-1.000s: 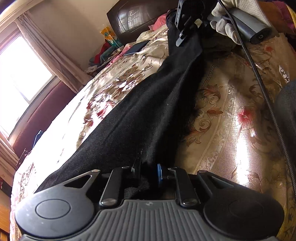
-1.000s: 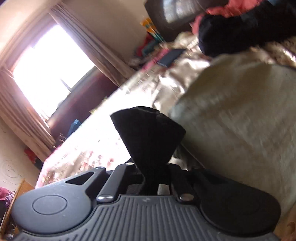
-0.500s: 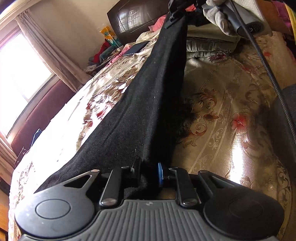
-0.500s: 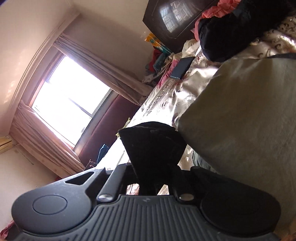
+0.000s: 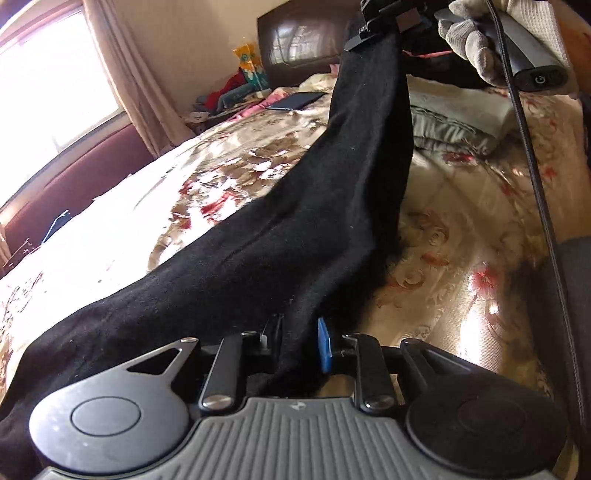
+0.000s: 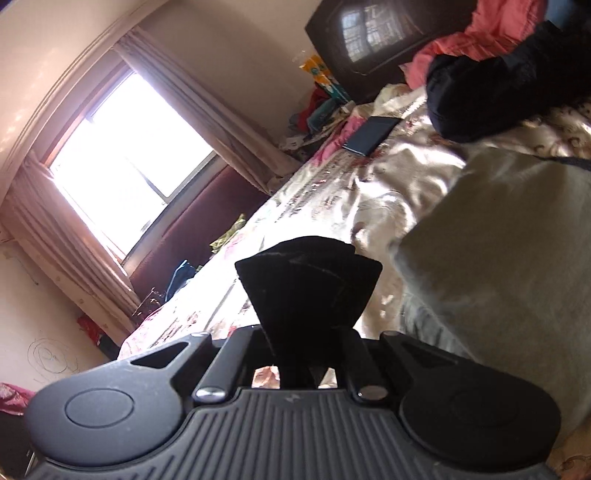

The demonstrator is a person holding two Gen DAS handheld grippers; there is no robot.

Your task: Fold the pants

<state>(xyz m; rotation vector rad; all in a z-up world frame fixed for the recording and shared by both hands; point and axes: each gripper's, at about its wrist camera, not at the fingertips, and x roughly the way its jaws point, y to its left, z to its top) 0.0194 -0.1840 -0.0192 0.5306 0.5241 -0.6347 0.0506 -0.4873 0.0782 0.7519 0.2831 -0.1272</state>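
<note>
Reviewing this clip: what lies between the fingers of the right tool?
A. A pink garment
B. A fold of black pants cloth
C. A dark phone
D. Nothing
B: in the right wrist view the right tool is shut on a fanned bunch of the black pants.

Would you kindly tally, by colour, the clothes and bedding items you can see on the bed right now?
Black: 2, the black pants held up between both grippers and a black bundle near the headboard.
Pink: 1, the pink garment.
Grey-green: 1, the folded grey-green cloth.
Total: 4
</note>
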